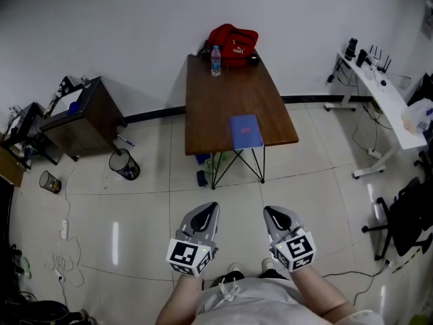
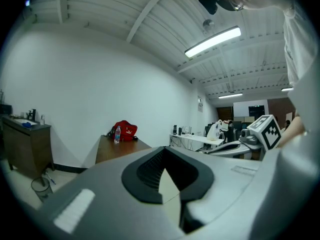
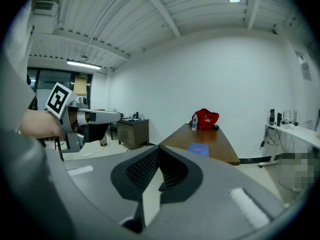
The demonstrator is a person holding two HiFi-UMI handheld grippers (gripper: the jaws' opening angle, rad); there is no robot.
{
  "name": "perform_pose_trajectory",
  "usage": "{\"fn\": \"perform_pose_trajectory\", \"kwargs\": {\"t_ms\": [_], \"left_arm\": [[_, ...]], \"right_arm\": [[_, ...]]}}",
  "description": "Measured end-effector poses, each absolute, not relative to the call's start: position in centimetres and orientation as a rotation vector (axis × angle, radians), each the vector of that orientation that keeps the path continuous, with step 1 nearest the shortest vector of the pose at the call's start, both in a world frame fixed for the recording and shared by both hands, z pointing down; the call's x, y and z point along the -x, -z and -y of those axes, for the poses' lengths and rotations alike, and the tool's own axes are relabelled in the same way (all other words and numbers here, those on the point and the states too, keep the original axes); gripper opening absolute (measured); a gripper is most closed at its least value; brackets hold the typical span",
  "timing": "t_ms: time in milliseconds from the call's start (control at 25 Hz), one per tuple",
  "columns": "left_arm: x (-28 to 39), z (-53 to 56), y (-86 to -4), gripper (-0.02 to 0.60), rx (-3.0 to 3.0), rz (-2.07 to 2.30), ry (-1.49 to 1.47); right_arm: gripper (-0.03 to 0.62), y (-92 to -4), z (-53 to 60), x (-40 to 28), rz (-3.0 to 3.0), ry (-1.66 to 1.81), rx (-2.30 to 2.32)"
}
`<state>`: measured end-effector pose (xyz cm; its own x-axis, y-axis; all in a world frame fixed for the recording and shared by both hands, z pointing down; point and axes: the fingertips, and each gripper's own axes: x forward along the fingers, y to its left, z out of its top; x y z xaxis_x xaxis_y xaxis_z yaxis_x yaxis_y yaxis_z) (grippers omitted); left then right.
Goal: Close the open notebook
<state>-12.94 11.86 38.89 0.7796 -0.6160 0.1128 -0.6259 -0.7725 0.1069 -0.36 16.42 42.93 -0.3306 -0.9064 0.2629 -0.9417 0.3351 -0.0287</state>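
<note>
A blue notebook (image 1: 245, 131) lies flat near the front edge of the brown table (image 1: 216, 107), its cover up and no pages showing. In the right gripper view the notebook (image 3: 198, 149) appears small, far ahead on the table top. My left gripper (image 1: 206, 208) and right gripper (image 1: 272, 212) are side by side over the tiled floor, close to the person's body and well short of the table. Both are shut with nothing between their jaws. The left gripper view shows the table (image 2: 120, 149) but not the notebook.
A red bag (image 1: 233, 44) and a water bottle (image 1: 215, 61) stand at the table's far end. A dark cabinet (image 1: 81, 117) and a black waste bin (image 1: 125, 164) are at the left. At the right are a white desk (image 1: 385, 100) and an office chair (image 1: 406, 215).
</note>
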Motion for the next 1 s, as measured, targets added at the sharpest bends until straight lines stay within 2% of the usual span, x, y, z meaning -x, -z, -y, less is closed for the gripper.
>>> {"fn": "perform_pose_trajectory", "kwargs": {"t_ms": [560,1000], "left_arm": [[9.9,-12.7,-38.2,0.006,-2.808,1.051,-0.111],[7.1,-13.6,-37.2,0.005,-2.899,0.936,-0.085]], "right_arm": [[0.006,-39.8,-16.2,-2.6,2.482,-0.104,-1.566],[0.006,-39.8,-16.0,-4.3,2.488,-0.101,-1.583]]}}
